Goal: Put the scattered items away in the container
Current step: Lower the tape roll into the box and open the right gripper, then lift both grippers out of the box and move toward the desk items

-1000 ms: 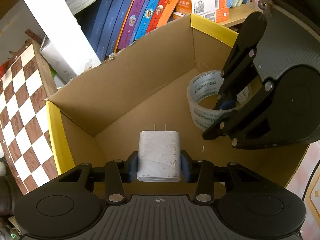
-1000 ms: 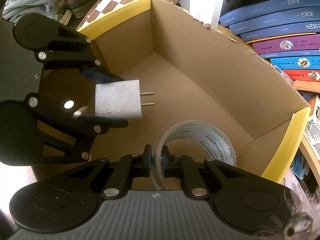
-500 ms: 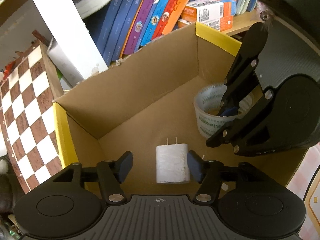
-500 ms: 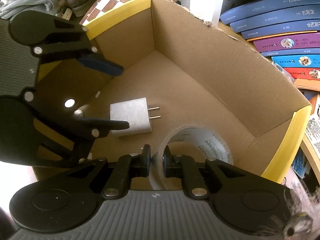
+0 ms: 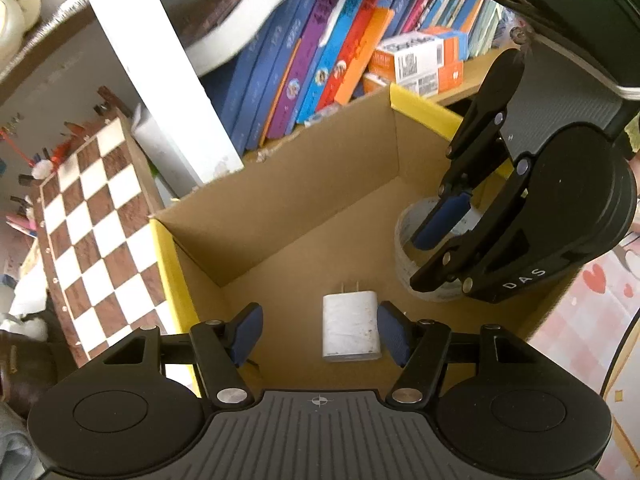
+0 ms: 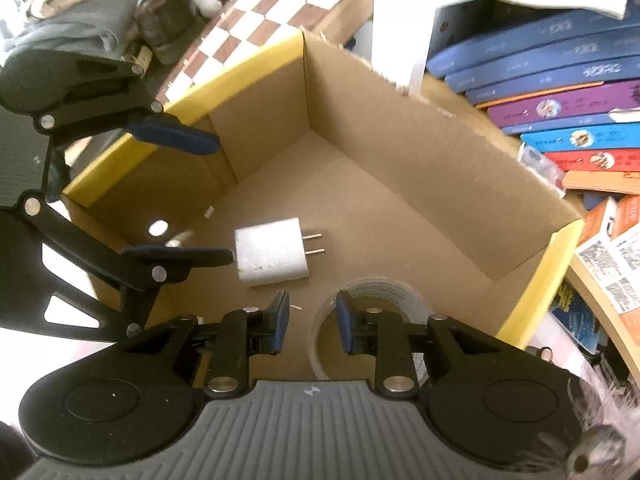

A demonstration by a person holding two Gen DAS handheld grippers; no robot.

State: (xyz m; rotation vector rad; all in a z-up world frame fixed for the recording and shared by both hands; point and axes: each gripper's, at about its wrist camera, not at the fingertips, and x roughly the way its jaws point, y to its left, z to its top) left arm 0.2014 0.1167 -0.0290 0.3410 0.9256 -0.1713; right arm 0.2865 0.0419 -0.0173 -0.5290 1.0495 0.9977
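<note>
A white plug charger [image 5: 351, 328] lies flat on the floor of the cardboard box [image 5: 280, 184], also in the right wrist view [image 6: 272, 257]. My left gripper [image 5: 320, 334] is open and empty above the charger, apart from it. A roll of clear tape [image 6: 372, 292] lies on the box floor, also in the left wrist view [image 5: 404, 232]. My right gripper [image 6: 310, 322] is open above the tape's near wall, its pads apart from it. The box [image 6: 400, 152] has yellow-taped rims.
A row of leaning books [image 5: 320, 48] and small cartons [image 5: 420, 60] stand behind the box. A brown-and-white chessboard [image 5: 92, 224] lies left of it. Clothes and a brown bag [image 6: 168, 28] lie beyond the chessboard. A pink patterned surface [image 5: 592, 320] is at right.
My left gripper opened and dropped the charger onto the box floor, then rose. My right gripper opened and let go of the tape roll, which now rests in the box.
</note>
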